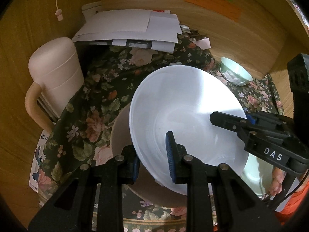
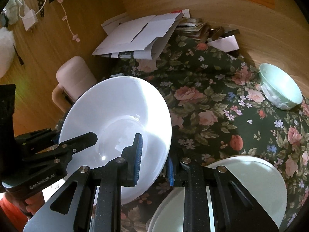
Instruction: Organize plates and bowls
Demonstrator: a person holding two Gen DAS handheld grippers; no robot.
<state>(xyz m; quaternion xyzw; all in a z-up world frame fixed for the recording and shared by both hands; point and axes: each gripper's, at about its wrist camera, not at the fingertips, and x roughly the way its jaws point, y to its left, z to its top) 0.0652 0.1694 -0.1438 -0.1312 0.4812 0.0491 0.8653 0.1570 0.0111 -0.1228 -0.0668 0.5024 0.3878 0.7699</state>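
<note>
A large white bowl is held tilted above the floral cloth; it also shows in the right wrist view. My left gripper straddles its near rim, one blue pad inside and one outside. My right gripper straddles the opposite rim the same way and shows in the left wrist view. A beige plate lies under the bowl. A pale green plate lies beneath my right gripper. A small mint-green bowl stands at the far right of the cloth.
A cream lidded jug with a handle stands at the left. A stack of white papers lies at the back against the wooden wall. The floral tablecloth covers the table.
</note>
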